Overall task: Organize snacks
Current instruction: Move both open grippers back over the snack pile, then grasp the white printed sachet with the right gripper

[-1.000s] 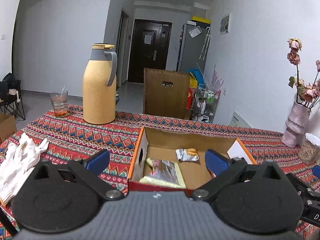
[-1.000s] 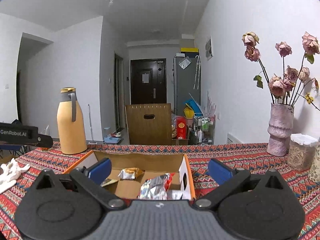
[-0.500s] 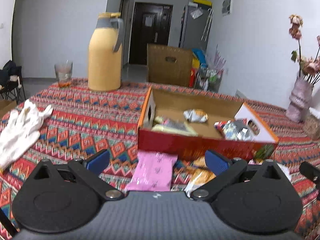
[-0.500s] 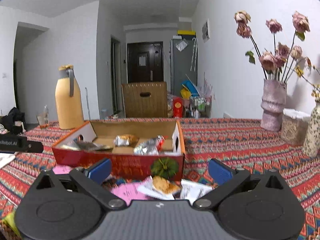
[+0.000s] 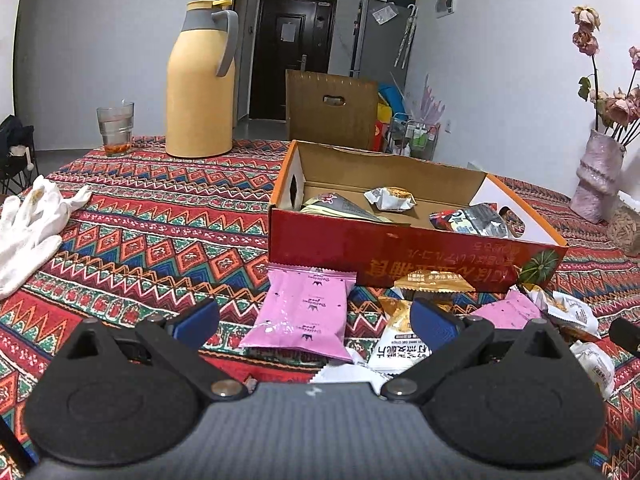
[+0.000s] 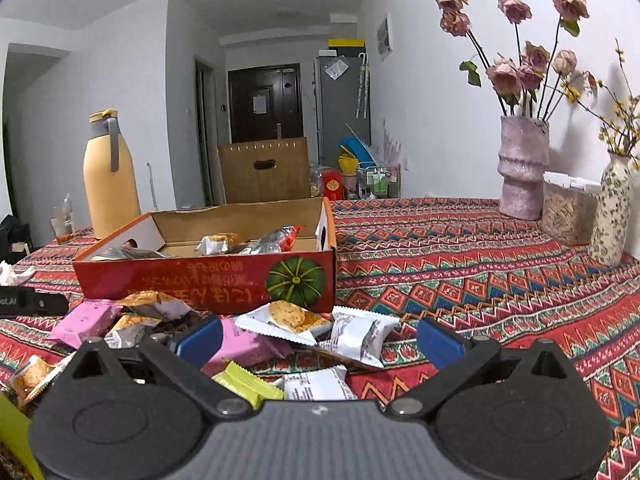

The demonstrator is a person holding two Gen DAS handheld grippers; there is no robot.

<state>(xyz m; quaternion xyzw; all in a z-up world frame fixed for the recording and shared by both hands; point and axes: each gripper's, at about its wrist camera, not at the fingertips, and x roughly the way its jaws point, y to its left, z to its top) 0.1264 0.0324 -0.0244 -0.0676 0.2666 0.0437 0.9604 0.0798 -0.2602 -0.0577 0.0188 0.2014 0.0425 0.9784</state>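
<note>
Both jaws lower, over loose snacks [image 6: 292, 318]

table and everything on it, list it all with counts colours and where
snack box: 1, red, open, mid-table
packets in box: at least 4, mixed
loose packets: a pile, uncounted; pink, white, orange, yellow; before the box
pink packet: 1, nearest left gripper
thermos: 1, yellow, far left
glass: 1, clear, beside thermos
gloves: white, left edge
vases: 2, far right
tablecloth: patterned red
left gripper: open
right gripper: open
</note>
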